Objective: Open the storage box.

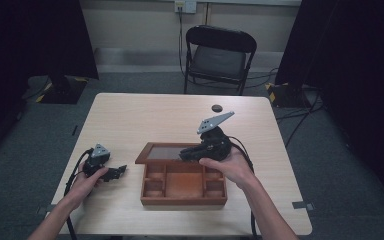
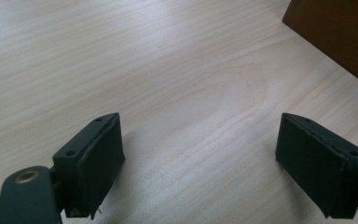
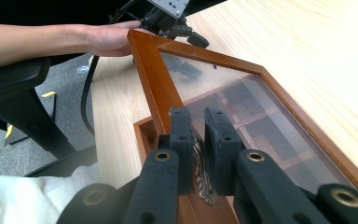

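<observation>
1. Pale wooden table, a folding chair beyond it, dark curtains at both sides.
2. On it sits a wooden box, its glass lid open.
3. Right gripper is pinched on a small metal clasp at the lid's edge; I'd swing it slowly along the hinge arc.
4. Left gripper rests on the table beside the box, jaws apart, free to steady it.

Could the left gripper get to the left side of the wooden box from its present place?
Probably yes. The left gripper rests on the table just left of the wooden box, jaws open and pointing towards it, with bare tabletop between them. The right gripper is busy at the lid.
</observation>
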`<act>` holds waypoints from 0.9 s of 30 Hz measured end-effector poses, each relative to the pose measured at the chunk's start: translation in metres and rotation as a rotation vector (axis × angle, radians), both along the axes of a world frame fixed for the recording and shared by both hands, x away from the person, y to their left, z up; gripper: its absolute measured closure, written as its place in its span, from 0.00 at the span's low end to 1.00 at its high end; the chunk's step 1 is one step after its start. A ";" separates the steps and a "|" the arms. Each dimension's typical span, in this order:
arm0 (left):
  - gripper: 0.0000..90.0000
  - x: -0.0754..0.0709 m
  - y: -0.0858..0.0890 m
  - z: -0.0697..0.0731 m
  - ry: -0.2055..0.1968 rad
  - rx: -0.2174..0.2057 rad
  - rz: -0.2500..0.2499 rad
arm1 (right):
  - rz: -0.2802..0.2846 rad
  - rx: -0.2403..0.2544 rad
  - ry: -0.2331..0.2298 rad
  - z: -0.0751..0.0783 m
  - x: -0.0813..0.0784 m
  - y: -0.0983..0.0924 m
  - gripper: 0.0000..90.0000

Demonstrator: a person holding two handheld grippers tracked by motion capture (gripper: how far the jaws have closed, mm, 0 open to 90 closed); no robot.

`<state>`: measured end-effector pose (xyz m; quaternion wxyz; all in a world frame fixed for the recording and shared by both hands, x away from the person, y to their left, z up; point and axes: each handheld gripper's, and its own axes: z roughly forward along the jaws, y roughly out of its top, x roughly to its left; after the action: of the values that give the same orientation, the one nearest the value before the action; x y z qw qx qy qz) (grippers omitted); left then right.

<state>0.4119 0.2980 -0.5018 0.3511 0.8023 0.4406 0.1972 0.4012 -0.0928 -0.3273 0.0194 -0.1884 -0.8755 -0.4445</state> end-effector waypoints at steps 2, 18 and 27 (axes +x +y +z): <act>0.16 0.000 0.000 0.000 0.000 0.000 0.000 | 0.000 -0.001 0.000 0.001 0.000 0.000 0.91; 0.16 0.000 0.000 0.000 0.002 -0.005 0.002 | -0.015 0.016 -0.012 0.005 0.005 -0.001 0.92; 0.16 0.000 0.000 0.000 0.002 -0.004 0.001 | -0.027 0.026 -0.015 0.008 0.008 -0.001 0.92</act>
<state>0.4118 0.2977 -0.5019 0.3522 0.8014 0.4419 0.1960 0.4089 -0.0942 -0.3193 0.0091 -0.1966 -0.8671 -0.4576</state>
